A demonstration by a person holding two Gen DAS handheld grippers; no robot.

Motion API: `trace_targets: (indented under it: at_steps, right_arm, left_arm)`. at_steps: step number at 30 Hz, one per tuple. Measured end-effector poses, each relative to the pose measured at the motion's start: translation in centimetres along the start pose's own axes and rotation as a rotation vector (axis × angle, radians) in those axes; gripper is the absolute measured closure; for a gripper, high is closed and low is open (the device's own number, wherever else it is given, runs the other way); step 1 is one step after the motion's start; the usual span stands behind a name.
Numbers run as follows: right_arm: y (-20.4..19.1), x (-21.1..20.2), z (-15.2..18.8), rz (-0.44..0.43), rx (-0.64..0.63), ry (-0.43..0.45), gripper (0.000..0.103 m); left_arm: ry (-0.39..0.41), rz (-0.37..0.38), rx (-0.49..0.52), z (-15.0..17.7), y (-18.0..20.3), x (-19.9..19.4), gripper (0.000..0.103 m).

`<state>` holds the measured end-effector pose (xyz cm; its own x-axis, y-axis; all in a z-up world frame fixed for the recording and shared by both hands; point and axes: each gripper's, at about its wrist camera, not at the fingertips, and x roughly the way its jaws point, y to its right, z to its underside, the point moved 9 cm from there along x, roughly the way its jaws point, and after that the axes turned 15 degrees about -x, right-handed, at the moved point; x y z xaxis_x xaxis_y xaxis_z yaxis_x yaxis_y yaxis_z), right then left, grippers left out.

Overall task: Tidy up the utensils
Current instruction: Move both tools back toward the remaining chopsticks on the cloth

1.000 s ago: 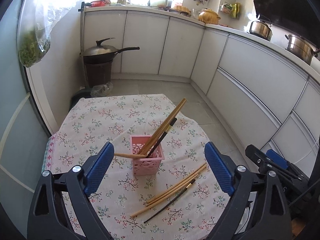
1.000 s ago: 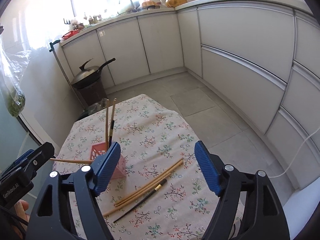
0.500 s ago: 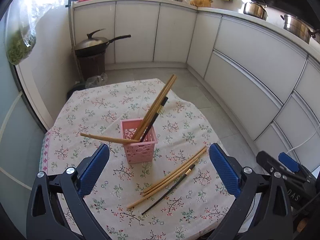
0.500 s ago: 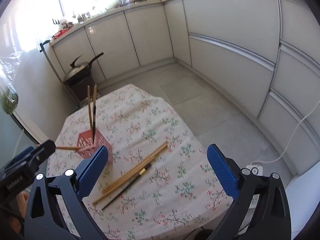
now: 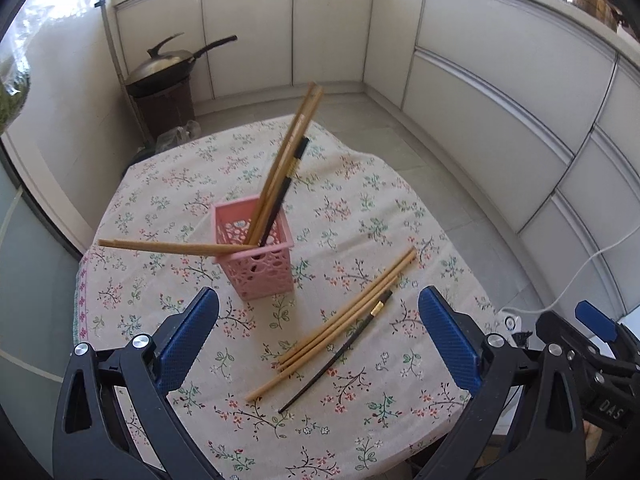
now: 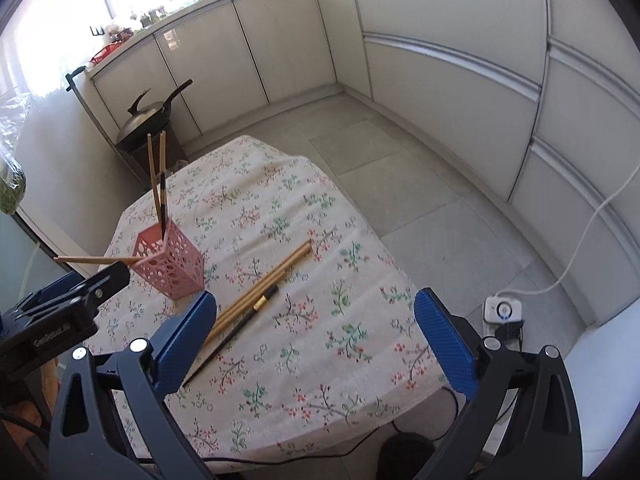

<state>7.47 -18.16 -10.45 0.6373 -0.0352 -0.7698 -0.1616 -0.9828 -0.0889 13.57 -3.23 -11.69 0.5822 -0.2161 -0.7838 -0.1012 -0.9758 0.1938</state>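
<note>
A pink perforated holder [image 5: 256,254] [image 6: 170,262] stands on the floral tablecloth [image 5: 360,208]. It holds wooden chopsticks [image 5: 286,162] and a black one leaning up and right; one wooden chopstick [image 5: 172,247] lies across its rim, sticking out left. Three wooden chopsticks [image 5: 344,314] [image 6: 264,284] and a black chopstick [image 5: 340,354] [image 6: 236,328] lie on the cloth to the holder's right. My left gripper [image 5: 318,338] is open and empty, above the near table edge. My right gripper [image 6: 316,340] is open and empty, right of the loose chopsticks.
A wok with lid [image 5: 168,66] sits on a dark stand beyond the table. White cabinets [image 5: 500,80] curve around the back and right. A power strip with white cable [image 6: 502,312] lies on the tiled floor at right. A hanging bag of greens [image 6: 10,188] is at left.
Both grippers have pulled back and risen from the table, so the holder and chopsticks look farther away. The chopsticks and holder have not moved.
</note>
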Motion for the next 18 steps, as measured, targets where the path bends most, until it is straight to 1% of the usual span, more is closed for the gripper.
trace_targets:
  at_steps: [2, 5, 9, 12, 14, 17, 18]
  right_arm:
    - [0.3, 0.1, 1.3, -0.021, 0.021, -0.029, 0.007]
    - [0.8, 0.0, 3.2, -0.028, 0.042, -0.064, 0.007]
    - [1.5, 0.7, 5.7, -0.039, 0.062, -0.132, 0.007]
    - [2.3, 1.1, 6.4, -0.047, 0.109, -0.154, 0.007]
    - [2.8, 1.1, 6.4, -0.04, 0.135, -0.149, 0.007]
    - [3.3, 1.2, 6.5, -0.034, 0.156, -0.155, 0.007]
    - [3.3, 1.3, 6.6, -0.043, 0.167, -0.162, 0.007]
  left_arm:
    - [-0.028, 0.0, 0.026, 0.6, 0.6, 0.7, 0.007]
    - [-0.067, 0.006, 0.067, 1.4, 1.4, 1.6, 0.007]
    - [-0.146, 0.071, 0.08, 2.7, 2.7, 3.1, 0.007]
    - [-0.154, 0.121, 0.117, 3.2, 4.0, 3.7, 0.007]
    - [-0.153, 0.135, 0.147, 3.6, 4.7, 3.9, 0.007]
    - [-0.193, 0.146, 0.169, 4.4, 5.3, 5.0, 0.007]
    - [-0.221, 0.154, 0.176, 4.8, 5.5, 5.6, 0.007]
